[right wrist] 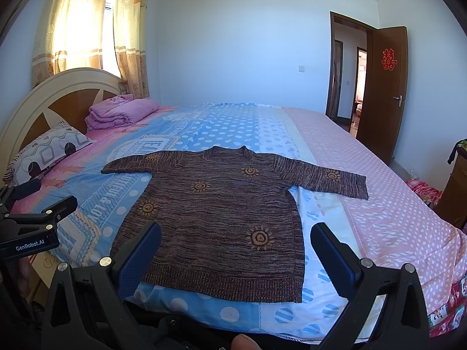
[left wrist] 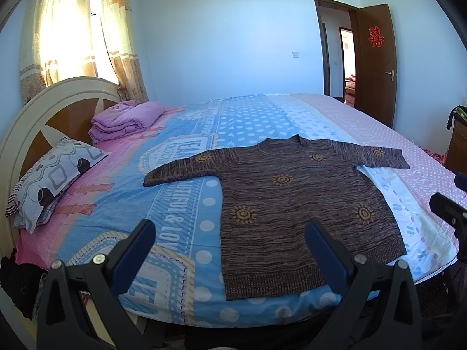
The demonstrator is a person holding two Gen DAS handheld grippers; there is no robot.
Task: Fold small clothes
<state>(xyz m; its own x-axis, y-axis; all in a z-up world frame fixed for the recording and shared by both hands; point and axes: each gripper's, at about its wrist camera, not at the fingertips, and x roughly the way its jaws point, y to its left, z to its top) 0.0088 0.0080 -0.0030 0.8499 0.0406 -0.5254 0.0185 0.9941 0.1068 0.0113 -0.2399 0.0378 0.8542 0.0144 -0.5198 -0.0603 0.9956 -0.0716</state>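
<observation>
A brown sweater (right wrist: 216, 215) lay flat just ahead of both wide-open, empty grippers, left gripper (left wrist: 230, 250) and right gripper (right wrist: 236, 255), hem nearest, collar pointing away, sleeves spread sideways.

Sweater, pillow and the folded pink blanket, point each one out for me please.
Sweater (right wrist: 221, 213): right wrist view, middle of the body.
Pillow (left wrist: 55, 175): left wrist view, centre of the patterned case.
Blanket (right wrist: 122, 113): right wrist view, top fold near the headboard.
</observation>
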